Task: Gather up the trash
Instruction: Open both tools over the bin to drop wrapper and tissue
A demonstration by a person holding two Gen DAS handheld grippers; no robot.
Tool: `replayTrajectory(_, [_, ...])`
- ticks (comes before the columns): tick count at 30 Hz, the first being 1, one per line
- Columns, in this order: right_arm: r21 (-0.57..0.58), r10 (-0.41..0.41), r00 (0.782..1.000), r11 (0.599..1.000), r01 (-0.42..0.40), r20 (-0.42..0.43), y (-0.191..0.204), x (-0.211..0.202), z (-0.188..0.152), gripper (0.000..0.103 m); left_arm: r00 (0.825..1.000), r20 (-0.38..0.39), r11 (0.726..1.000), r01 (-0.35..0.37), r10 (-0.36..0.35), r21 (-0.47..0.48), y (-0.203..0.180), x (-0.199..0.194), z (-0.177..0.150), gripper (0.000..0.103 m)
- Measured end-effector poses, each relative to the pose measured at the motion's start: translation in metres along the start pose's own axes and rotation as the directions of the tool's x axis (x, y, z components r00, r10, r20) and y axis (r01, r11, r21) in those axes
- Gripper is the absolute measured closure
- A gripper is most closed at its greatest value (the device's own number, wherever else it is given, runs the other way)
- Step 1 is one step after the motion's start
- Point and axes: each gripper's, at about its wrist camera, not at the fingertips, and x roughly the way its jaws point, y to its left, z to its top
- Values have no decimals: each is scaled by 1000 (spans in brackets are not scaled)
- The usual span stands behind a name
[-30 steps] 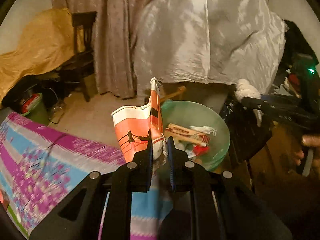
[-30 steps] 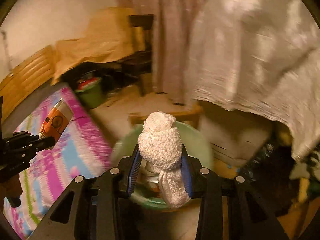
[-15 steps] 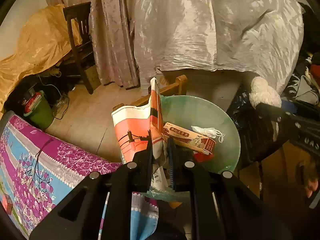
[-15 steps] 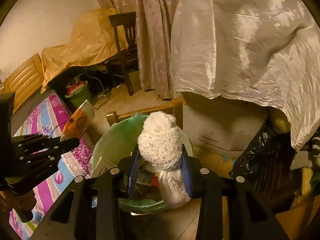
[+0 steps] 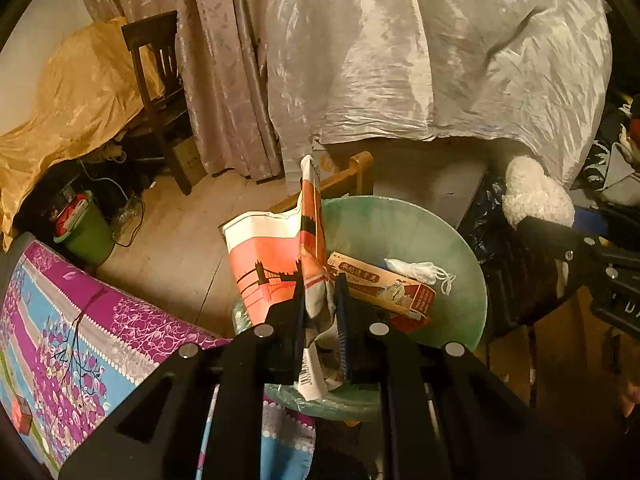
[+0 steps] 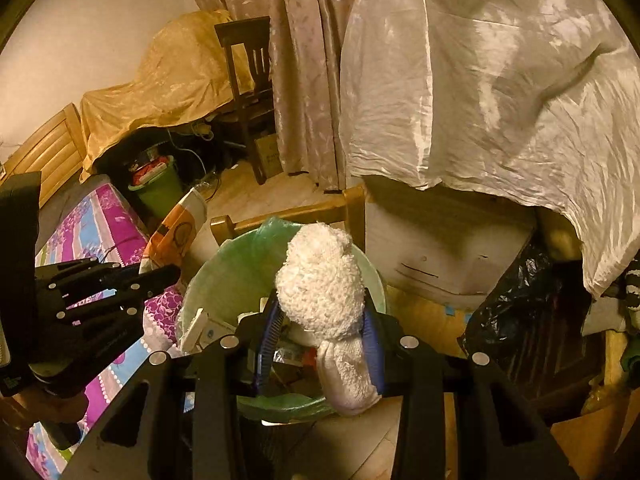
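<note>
At the far left a gold cloth (image 5: 76, 112) drapes over furniture, with a dark wooden chair (image 5: 156, 92) beside it and a small green bucket (image 5: 86, 232) on the floor below. Nearer on the left lies a bed with a purple and blue flowered bedspread (image 5: 60, 320). Just right of the bed's edge the left gripper (image 5: 320, 312) is clamped on a crumpled orange and white paper bag (image 5: 272, 256) printed with a bridge, holding it upright over the near left rim of the trash bin (image 5: 400, 224), which is lined with pale green plastic. Inside the bin lie a long brown carton (image 5: 384, 284) and a white string (image 5: 420, 270). A pinkish curtain (image 5: 224, 60) hangs behind, and a large white sheet (image 5: 440, 52) covers something bulky beyond the bin. To the right, the right gripper (image 6: 320, 332) is closed on a fluffy white sock (image 6: 322, 288), held over the bin. A black plastic bag (image 6: 520, 312) sits at the far right on the floor.
</note>
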Motion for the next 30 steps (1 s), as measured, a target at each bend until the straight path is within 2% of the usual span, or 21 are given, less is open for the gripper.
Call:
replayTrajectory(13, [-45, 13, 999, 999, -15, -34, 4, 15, 18, 63, 1000, -4, 999, 12, -12, 50, -13, 10, 12, 90])
replayTrajectory(14, [-50, 26, 999, 998, -27, -31, 5, 18, 19, 63, 1000, -5, 998, 13, -13, 56, -14, 12, 13, 89])
replayTrajectory(15, [-53, 25, 999, 998, -27, -31, 6, 21, 20, 58, 1000, -10, 998, 12, -12, 63, -14, 15, 12, 89])
replayTrajectory(16, [-59, 9, 999, 998, -12, -37, 6, 26, 20, 52, 1000, -22, 998, 4, -2, 65, -13, 19, 11, 86])
replayTrajectory(17, [-62, 0, 999, 998, -3, -41, 6, 29, 20, 41, 999, -34, 998, -3, 5, 64, -13, 22, 11, 72])
replayTrajectory(19, [-65, 7, 999, 998, -10, -43, 7, 31, 18, 40, 999, -37, 998, -15, 17, 54, -11, 25, 10, 56])
replayTrajectory(26, [-57, -35, 999, 998, 34, -20, 6, 21, 7, 40, 999, -18, 997, -29, 30, 70, -10, 17, 7, 56])
replayTrajectory(30, [-55, -92, 995, 994, 93, 24, 5, -1, -7, 40, 999, 5, 997, -37, 36, 75, -11, 5, 6, 56])
